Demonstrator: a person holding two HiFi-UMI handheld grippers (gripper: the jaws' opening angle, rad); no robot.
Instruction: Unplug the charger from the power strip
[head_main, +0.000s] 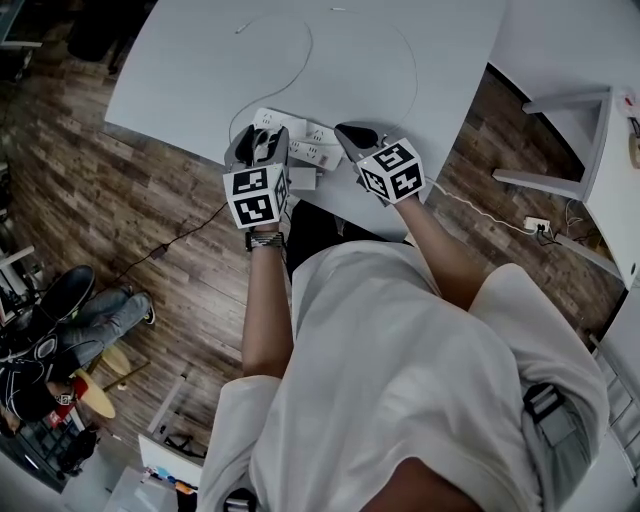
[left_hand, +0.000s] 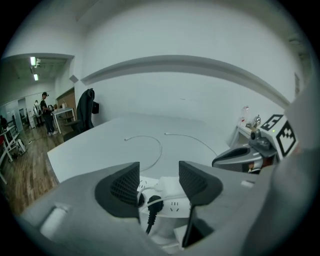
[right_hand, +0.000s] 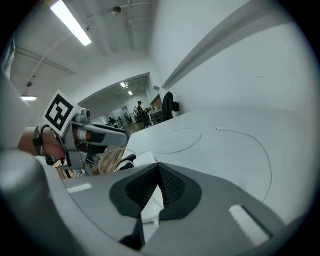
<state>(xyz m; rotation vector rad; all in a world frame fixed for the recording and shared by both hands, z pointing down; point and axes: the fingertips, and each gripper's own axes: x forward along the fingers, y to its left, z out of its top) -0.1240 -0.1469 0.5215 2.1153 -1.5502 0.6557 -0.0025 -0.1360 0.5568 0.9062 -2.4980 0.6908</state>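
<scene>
The power strip (head_main: 300, 135) lies near the front edge of the counter (head_main: 400, 60). Its long axis runs left to right in front of the person, dipping slightly to the right.

In the left gripper view a white block with a thin white lead, taken to be the charger (left_hand: 169, 186), sits on the strip's top face. It is just beside a black plug (left_hand: 154, 204) and looks seated in its socket. A second white block (left_hand: 181, 233) lies loose on the counter on the near side of the strip.

The left tool (head_main: 257, 140) hovers over the strip's left part with its jaws wide apart. Nothing is pressed between the pads, and the charger lies ahead of and below the gap. The right tool (head_main: 358, 135) hangs over the strip's right end with its pad tips meeting. A white sliver (right_hand: 149, 200) shows in the wedge behind the tips, and it cannot be told whether it is pinched or only seen through the gap.

The charger sits between the two tools, and the open left one appears better lined up for a straight upward pull.

No brand or lettering is readable. The only print is the square black-and-white markers on the tools' cubes.
</scene>
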